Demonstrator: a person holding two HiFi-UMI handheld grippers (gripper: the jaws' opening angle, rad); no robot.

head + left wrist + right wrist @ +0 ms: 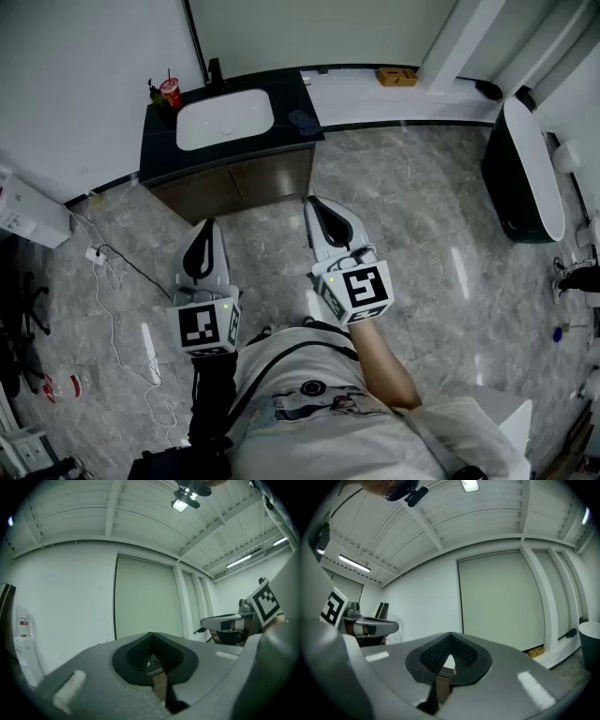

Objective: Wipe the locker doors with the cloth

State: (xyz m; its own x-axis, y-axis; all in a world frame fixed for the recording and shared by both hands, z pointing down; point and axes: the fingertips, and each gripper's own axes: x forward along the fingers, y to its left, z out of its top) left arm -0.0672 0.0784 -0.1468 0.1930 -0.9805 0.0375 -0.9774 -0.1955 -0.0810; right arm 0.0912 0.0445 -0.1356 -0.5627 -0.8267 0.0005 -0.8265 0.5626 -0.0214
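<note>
Person stands on grey marble floor (412, 216) and faces a vanity. Both tools are held low in front of the body, side by side and just apart, pointing at the vanity.

Left gripper (206, 227): clenched. In its own view the black pads meet tip to tip (150, 660) with nothing between them. Marker cube sits at the near end.

Right gripper (314, 202): also clenched, pads together and empty (449, 656). Bare forearm (384, 361) runs back from it.

Cloth: no view lets me say where it is.

Each gripper view tilts up at white wall, a pale panel and a beamed ceiling. Each catches the other gripper at its edge (the right one (234, 620) in the left gripper view, the left one (370, 627) in the right).

Vanity: dark table (291, 98) with white sink (225, 119) set in it. Black faucet (215, 73) stands behind the basin, red cup (171, 92) at the back left corner. Brown cabinet doors (234, 183) below are closed.

Floor, left: white cable (112, 309) trails to a power strip (148, 347). A plastic bottle (61, 386) lies near the edge.

Far ledge: small yellow-brown box (397, 77), also in the right gripper view (536, 652). Right side: dark, white-topped fixture (525, 169).
</note>
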